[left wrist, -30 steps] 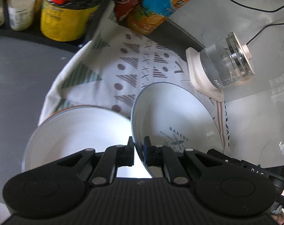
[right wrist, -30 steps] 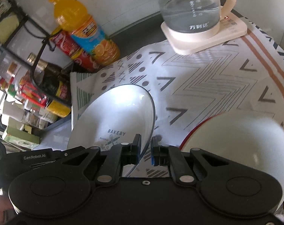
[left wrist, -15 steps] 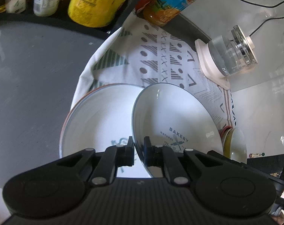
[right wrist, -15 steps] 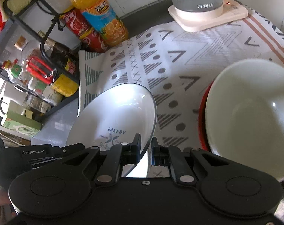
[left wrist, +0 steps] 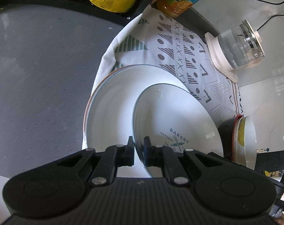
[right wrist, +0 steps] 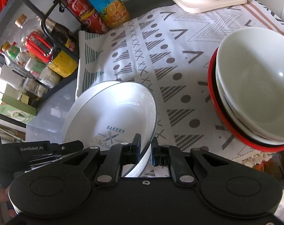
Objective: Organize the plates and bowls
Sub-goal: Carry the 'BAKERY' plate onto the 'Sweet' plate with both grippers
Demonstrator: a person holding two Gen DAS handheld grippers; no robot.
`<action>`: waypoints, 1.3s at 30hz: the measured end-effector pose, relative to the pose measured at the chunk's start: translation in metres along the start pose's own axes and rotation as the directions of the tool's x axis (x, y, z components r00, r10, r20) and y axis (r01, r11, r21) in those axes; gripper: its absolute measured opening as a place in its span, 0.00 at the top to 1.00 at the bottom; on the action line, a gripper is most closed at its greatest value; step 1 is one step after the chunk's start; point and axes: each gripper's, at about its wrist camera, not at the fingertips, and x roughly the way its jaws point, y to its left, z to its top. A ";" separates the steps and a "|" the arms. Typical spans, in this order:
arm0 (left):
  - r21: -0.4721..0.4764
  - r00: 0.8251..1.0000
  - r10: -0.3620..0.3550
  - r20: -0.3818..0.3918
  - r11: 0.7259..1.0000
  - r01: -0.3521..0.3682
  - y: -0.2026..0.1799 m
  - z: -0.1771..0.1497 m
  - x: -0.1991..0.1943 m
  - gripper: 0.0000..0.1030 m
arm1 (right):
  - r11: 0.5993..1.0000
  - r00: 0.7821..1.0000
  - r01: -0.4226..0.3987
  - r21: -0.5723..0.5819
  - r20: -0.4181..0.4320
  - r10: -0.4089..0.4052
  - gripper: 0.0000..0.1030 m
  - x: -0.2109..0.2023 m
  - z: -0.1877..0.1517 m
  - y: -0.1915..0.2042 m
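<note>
Both grippers clamp one BAKERY plate [left wrist: 172, 116] by its rim.

The left gripper [left wrist: 138, 146] and right gripper [right wrist: 145, 146] pinch opposite edges, jaws nearly closed, holding it tilted above a larger white plate [left wrist: 112, 101] on the patterned cloth [right wrist: 160, 43]; stacked bowls [right wrist: 254, 86] sit to the right.

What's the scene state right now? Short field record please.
held: BAKERY plate, tilted
left tongs: shut on plate rim
right tongs: shut on opposite rim
below plate: larger white plate on patterned cloth
right side: stacked bowls
back: kettle, bottles
</note>
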 end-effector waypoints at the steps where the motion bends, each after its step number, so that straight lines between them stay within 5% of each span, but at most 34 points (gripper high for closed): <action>1: -0.002 1.000 0.002 0.000 1.000 -0.002 0.001 -0.001 0.000 0.94 | 1.000 1.000 0.003 -0.002 -0.001 -0.003 0.90 0.001 -0.001 0.001; 23: 0.028 0.996 0.078 0.033 0.996 -0.079 0.012 -0.006 0.005 0.93 | 0.998 0.998 0.058 -0.032 -0.031 -0.059 0.85 0.020 -0.006 0.010; 34: 0.090 0.980 0.189 0.062 0.977 -0.194 0.000 -0.003 0.000 0.91 | 0.999 0.999 0.032 -0.018 -0.024 -0.032 0.83 0.010 -0.008 0.012; 39: 0.104 0.978 0.194 0.080 0.974 -0.202 -0.009 0.003 -0.014 0.78 | 1.000 1.000 0.008 -0.003 0.003 -0.008 0.66 -0.002 -0.010 0.013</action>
